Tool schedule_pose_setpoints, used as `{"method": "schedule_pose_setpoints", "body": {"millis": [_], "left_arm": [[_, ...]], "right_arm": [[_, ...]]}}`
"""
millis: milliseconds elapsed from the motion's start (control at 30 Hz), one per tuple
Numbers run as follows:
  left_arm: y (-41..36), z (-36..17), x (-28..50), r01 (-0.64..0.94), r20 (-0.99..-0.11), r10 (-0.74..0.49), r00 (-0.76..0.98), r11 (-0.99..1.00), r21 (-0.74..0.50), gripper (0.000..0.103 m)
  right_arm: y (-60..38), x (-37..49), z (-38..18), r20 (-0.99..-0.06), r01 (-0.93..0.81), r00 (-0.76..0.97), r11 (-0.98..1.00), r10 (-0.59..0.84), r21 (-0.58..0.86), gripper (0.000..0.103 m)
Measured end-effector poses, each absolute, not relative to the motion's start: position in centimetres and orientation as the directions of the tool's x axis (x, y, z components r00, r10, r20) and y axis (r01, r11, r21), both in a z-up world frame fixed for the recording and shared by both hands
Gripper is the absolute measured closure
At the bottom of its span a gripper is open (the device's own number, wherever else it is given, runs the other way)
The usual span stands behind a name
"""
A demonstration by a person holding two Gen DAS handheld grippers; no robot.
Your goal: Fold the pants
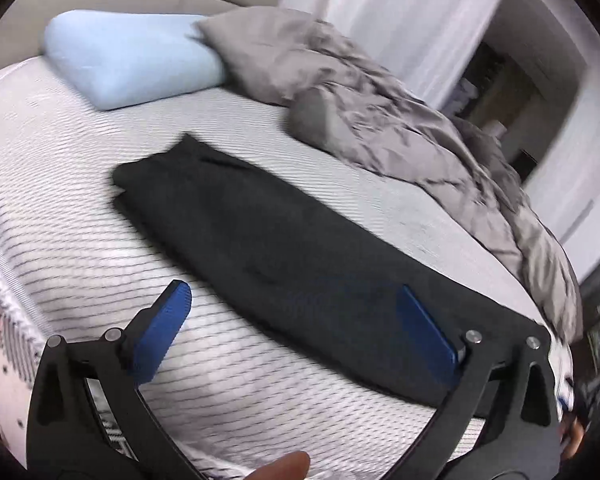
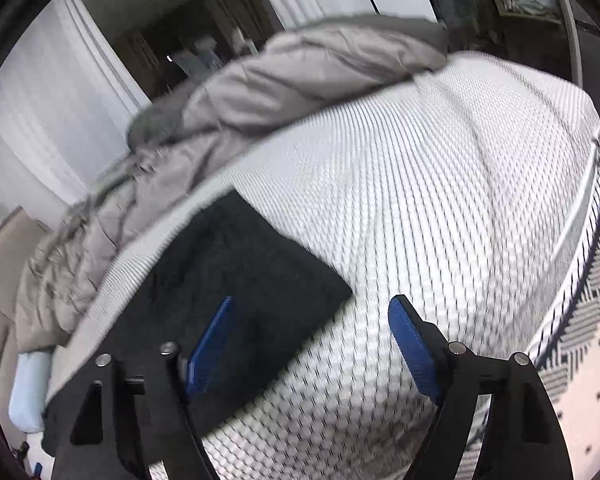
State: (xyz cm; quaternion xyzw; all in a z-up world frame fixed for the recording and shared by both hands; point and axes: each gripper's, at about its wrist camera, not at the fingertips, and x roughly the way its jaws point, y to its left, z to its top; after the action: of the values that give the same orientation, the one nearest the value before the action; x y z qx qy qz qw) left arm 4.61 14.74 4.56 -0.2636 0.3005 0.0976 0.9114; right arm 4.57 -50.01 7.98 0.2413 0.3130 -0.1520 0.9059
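Both tongs, left (image 1: 296, 320) and right (image 2: 312, 340), hover tilted downward, jaws wide and empty, above blurred, folded black fabric pants (image 1: 260, 232) on the striped white mattress (image 1: 60, 200).

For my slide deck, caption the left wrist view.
Open left tool above dark pants laid lengthwise on the striped mattress, near a blue pillow.

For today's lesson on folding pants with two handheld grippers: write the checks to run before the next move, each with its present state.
1. Left gripper open, nothing pinched: ok.
2. Right gripper open, nothing pinched: ok.
3. Dark pants lie in a long flat strip on the mattress: ok.
4. Grey duvet clear of the pants: ok.
5. Blue pillow clear of the pants: ok.
6. Layers evenly aligned: cannot tell.
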Motion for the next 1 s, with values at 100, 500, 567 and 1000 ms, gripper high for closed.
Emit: {"method": "schedule_pose_setpoints", "body": {"millis": [100,500,567,1000], "left_arm": [[12.1,4.9,8.0,-0.278,-0.610,-0.035,0.792,0.868,-0.411,0.001],[3.6,0.4,17.0,-0.123,-0.706,-0.137,0.695,0.944,-0.305,0.001],[4.1,-0.2,17.4,-0.138,-0.708,-0.143,0.691,0.936,-0.324,0.001],[1.4,2.2,16.1,-0.050,-0.653,-0.141,0.744,0.963,-0.265,0.001]], "right_arm": [[-50.1,8.0,8.7,-0.660,0.375,0.749,0.860,-0.061,0.347,0.022],[-48.7,25.5,5.1,-0.805,0.295,0.581,0.952,-0.118,0.074,0.057],[-47.4,25.8,5.9,-0.785,0.263,0.604,0.964,-0.141,0.028,0.072],[-45.5,23.6,9.4,-0.675,0.283,0.678,0.951,-0.290,-0.124,0.019]]}}
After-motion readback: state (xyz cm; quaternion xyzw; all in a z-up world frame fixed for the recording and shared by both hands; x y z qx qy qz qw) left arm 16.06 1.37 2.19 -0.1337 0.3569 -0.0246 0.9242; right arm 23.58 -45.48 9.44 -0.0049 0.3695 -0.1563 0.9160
